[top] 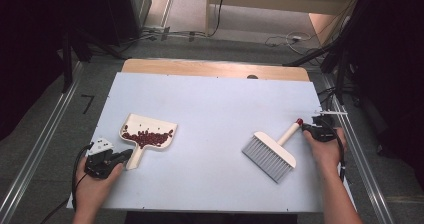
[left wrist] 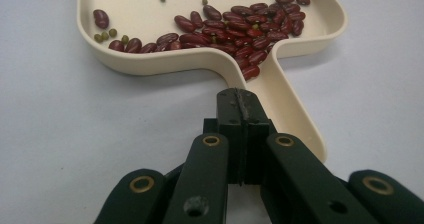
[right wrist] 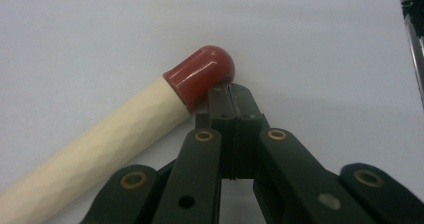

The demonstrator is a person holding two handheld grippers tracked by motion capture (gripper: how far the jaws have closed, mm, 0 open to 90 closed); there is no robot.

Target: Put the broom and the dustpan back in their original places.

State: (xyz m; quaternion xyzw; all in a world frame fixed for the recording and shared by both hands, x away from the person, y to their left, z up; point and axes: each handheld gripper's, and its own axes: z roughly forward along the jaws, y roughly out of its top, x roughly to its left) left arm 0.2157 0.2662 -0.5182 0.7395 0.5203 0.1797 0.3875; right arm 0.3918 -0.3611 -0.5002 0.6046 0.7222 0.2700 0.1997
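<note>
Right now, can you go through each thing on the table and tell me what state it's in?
Dustpan: lying flat on the table, loaded with beans.
Beans: gathered in the dustpan near its handle, a few small green ones among the red.
Brush: lying on the table, bristles toward the left.
Left gripper: jaws shut, empty, tips over the dustpan's handle.
Right gripper: jaws shut, empty, beside the brush's red handle tip.
</note>
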